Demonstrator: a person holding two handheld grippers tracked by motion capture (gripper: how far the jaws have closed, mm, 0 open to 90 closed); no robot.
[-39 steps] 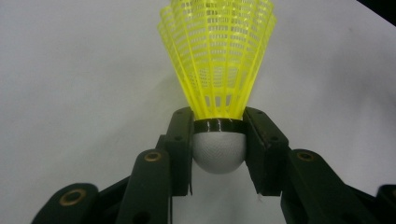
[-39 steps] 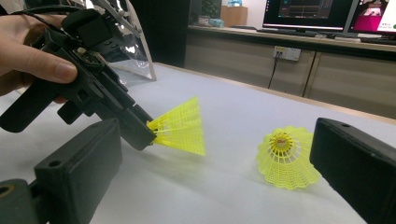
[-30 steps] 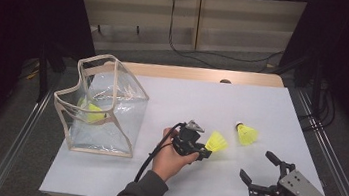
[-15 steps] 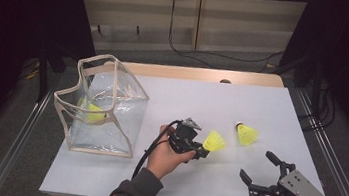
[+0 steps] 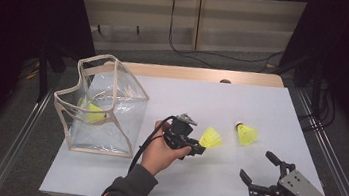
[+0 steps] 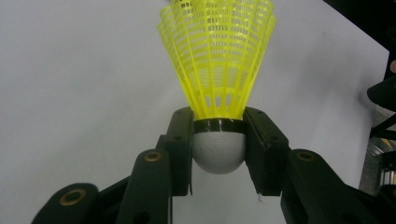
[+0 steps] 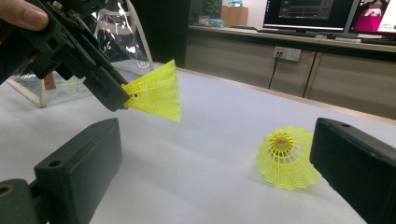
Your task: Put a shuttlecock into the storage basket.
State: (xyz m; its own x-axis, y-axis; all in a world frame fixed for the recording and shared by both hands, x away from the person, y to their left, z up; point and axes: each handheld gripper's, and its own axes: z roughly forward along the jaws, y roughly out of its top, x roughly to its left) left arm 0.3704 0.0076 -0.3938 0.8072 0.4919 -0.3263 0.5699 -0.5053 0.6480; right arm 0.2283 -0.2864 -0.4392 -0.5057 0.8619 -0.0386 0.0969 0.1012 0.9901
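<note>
My left gripper (image 5: 195, 148) is shut on a yellow shuttlecock (image 5: 211, 138) (image 6: 218, 70) by its white cork, a little above the white table (image 5: 212, 102) near the middle. Its skirt points right, as the right gripper view shows (image 7: 156, 91). A second yellow shuttlecock (image 5: 246, 133) (image 7: 286, 157) lies on the table to the right. My right gripper (image 5: 259, 166) stands open near the front right edge, its jaws wide apart and nothing between them. A third shuttlecock (image 5: 89, 110) lies inside the clear bag (image 5: 106, 105) at the left.
The clear plastic bag with cream edging stands open-topped at the table's left side. A black cable (image 5: 142, 144) trails from my left gripper. Metal rails (image 5: 21, 139) run along both table sides. Cabinets and cables lie beyond the far edge.
My left gripper with the held shuttlecock has shifted slightly toward the front. The right gripper has stayed in place.
</note>
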